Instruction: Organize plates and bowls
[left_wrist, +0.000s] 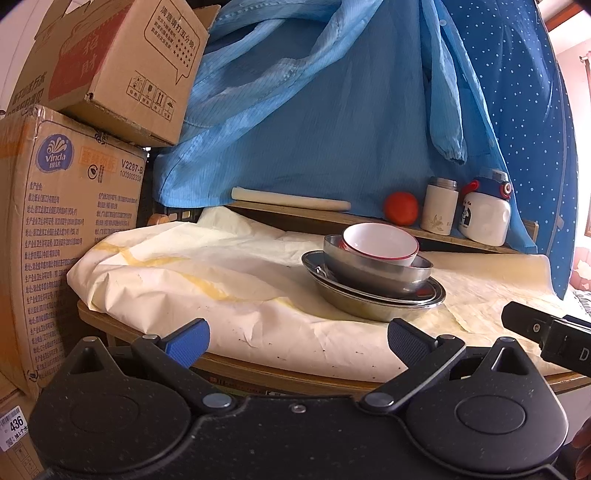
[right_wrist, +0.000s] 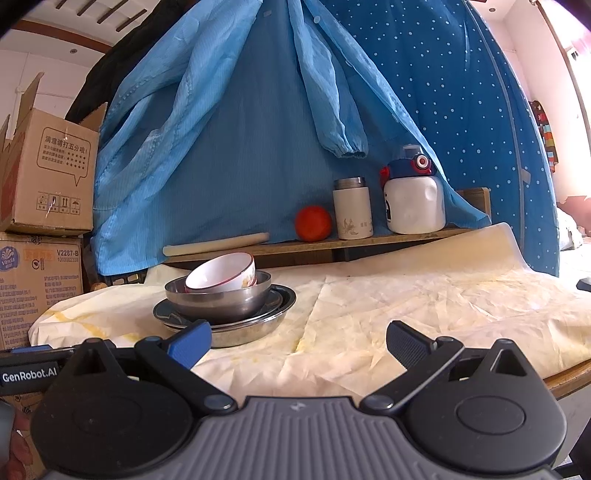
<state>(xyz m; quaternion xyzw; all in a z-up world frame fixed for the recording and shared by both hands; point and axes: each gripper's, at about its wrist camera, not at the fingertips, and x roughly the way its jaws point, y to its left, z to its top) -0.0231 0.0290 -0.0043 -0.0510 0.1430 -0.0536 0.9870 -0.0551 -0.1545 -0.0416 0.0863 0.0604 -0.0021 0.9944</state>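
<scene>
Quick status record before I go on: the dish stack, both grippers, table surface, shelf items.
stack: white bowl tilted in steel bowl, on dark plate, on steel plate
left gripper: open, empty, short of stack
right gripper: open, empty, stack ahead to its left
table: covered by cream paper
shelf: orange, white flask, white bottle, pale roll

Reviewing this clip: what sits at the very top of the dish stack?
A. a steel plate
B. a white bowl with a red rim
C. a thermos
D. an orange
B: the white bowl with a red rim rests tilted inside the steel bowl, above the plates.
</scene>
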